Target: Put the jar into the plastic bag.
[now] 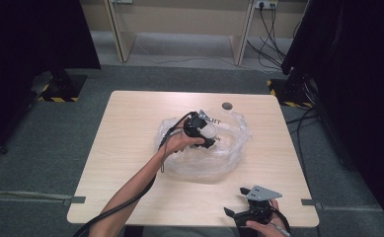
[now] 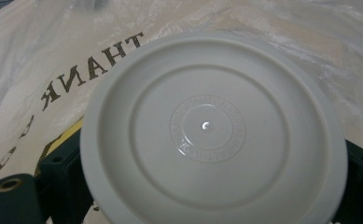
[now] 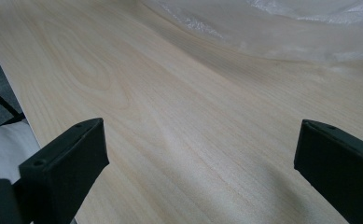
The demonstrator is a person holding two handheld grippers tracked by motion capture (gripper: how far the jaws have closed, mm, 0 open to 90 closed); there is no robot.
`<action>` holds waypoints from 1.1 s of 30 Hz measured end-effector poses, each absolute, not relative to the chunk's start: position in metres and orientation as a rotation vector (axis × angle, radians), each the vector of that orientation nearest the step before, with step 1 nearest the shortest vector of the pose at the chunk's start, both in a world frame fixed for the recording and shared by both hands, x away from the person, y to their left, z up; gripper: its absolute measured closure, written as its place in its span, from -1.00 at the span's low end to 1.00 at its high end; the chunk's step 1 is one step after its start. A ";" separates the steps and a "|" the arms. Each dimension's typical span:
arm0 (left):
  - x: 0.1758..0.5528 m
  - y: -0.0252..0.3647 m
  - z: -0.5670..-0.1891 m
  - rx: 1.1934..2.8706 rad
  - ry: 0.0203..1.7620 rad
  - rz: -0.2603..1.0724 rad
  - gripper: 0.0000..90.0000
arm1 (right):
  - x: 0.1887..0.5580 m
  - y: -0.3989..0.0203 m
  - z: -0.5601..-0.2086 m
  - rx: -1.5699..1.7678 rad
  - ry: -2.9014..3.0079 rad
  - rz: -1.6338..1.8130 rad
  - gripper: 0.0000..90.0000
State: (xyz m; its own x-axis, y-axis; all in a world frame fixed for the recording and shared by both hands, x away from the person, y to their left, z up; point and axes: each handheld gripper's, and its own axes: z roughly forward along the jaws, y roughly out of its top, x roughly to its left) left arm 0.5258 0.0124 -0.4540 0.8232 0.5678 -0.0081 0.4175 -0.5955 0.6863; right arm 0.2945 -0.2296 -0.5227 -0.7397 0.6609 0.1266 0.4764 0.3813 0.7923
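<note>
Two black fingers of our left gripper (image 2: 212, 186) pinched a round white lid (image 2: 212, 128) from either side, its ribbed face turned toward that gripper's camera. Behind it lay a crumpled clear plastic bag (image 2: 39, 56) printed with dark lettering, spread across the middle of the wooden surface (image 1: 130, 128). Our left hand (image 1: 178, 142) held that gripper over the bag. Our right gripper (image 3: 200, 154) hung at the surface's near right edge, its fingers spread wide with nothing between them, well apart from the bag.
</note>
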 end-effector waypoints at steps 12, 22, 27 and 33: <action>0.531 0.010 -0.473 2.305 0.724 0.270 -0.79 | 0.294 -0.229 -0.522 1.013 2.431 1.287 -0.93; 0.531 0.013 -0.480 2.290 0.719 0.280 -0.79 | 0.294 -0.229 -0.522 1.012 2.431 1.287 -0.93; 0.530 0.014 -0.481 2.275 0.725 0.276 -0.79 | 0.294 -0.229 -0.522 1.010 2.431 1.287 -0.93; 0.530 0.014 -0.477 2.249 0.736 0.282 -0.83 | 0.294 -0.229 -0.522 1.008 2.434 1.286 -0.93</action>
State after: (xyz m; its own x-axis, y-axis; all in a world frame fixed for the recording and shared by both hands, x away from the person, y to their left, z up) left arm 0.5298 0.0137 -0.4774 0.8113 0.5843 -0.0197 0.4216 -0.5614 0.7121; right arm 0.2941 -0.2290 -0.5224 -0.7441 0.6563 0.1250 0.4731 0.3855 0.7922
